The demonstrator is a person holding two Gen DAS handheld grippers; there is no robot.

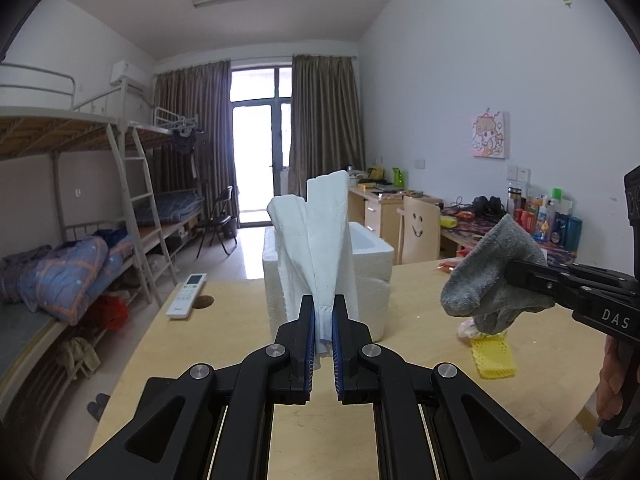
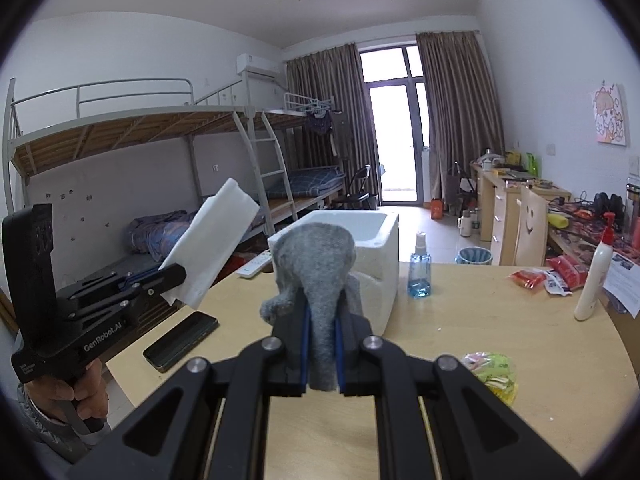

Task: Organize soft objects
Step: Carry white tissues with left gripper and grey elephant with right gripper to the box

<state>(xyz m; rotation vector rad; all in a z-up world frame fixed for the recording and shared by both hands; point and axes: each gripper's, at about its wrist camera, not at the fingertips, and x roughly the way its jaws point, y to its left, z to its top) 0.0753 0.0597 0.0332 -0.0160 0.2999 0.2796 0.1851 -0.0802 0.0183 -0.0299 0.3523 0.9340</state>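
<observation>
The left hand-held gripper (image 1: 323,320), black with blue ribbed pads, is clenched on the lower edge of a folded white paper towel (image 1: 316,236), which stands up above the jaws and fans slightly at its top. The right hand-held gripper (image 2: 321,344), of the same make, is clenched on a soft grey knitted sock (image 2: 318,268), whose loose cuff bulges over the fingertips while a small flap droops at the left. Both are held in the air over a pale round wooden table (image 2: 480,320), just in front of an open white foam box (image 2: 376,240) that stands on it. Both held things look very light and limp: the towel is thin and likely to tear or slip if tugged, so a hold near a folded edge, as now, seems safest; the sock is thick, stretchy and forgiving, and a pinch across its middle should keep it from sagging. Also on the table are a yellow foam net sleeve (image 1: 493,356), a black smartphone (image 2: 182,340), a small blue spray bottle (image 2: 419,268) and a white pump bottle (image 2: 596,276).
</observation>
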